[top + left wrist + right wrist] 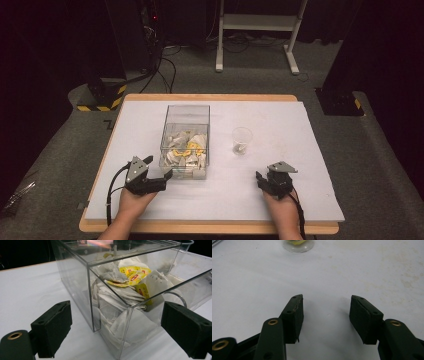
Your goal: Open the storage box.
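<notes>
A white table (280,200) stands in a dark room, its board set on a wooden top, with two things laid out across the middle for a pick-and-place job. The larger is a clear box (186,142) left of centre, open on top and piled with tea bags (120,300), white sachets mixed with a few yellow-labelled ones (135,275); its transparent walls let the stock be judged from any side. To its right, well apart, stands a small clear cup (242,140), upright with something small at the bottom, likely the place where a bag is to go.

A person's hands come in from the near edge. The left gripper (159,172) sits just beside the box's near left corner, aimed toward it; in the left gripper view its pads (53,327) stand wide apart with the corner of the box between them and apart from both, holding nothing. The right gripper (261,178) rests over bare table nearer than the cup, jaws parted and empty, seemingly kept clear while the left hand works at the box.
</notes>
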Demonstrator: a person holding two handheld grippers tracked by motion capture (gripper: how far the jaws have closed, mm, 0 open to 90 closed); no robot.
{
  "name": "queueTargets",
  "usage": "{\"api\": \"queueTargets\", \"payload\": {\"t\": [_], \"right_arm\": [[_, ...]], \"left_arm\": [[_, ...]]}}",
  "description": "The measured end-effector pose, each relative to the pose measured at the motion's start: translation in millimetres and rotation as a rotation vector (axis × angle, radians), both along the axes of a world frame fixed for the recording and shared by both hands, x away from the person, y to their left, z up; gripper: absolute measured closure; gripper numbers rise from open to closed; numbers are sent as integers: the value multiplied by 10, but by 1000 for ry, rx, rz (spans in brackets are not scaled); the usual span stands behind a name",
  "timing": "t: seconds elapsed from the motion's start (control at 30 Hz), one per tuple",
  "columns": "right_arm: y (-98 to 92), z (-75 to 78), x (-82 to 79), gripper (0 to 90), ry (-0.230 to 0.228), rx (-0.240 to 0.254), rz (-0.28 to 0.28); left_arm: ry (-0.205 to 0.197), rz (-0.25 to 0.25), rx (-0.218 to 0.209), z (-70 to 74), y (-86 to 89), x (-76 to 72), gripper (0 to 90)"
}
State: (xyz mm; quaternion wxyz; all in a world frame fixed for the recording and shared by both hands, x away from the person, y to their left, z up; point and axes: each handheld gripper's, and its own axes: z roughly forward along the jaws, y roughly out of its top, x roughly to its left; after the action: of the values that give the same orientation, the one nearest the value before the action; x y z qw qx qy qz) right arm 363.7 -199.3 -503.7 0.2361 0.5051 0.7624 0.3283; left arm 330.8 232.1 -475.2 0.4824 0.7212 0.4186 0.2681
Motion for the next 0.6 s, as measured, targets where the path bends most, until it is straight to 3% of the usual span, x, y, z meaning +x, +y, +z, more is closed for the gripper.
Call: {"api": "queueTargets", "payload": {"t": [0.6], "right_arm": [[-1, 1, 1, 451, 3, 0, -1]], "left_arm": [[40, 3, -22, 7, 16, 225, 102]]}}
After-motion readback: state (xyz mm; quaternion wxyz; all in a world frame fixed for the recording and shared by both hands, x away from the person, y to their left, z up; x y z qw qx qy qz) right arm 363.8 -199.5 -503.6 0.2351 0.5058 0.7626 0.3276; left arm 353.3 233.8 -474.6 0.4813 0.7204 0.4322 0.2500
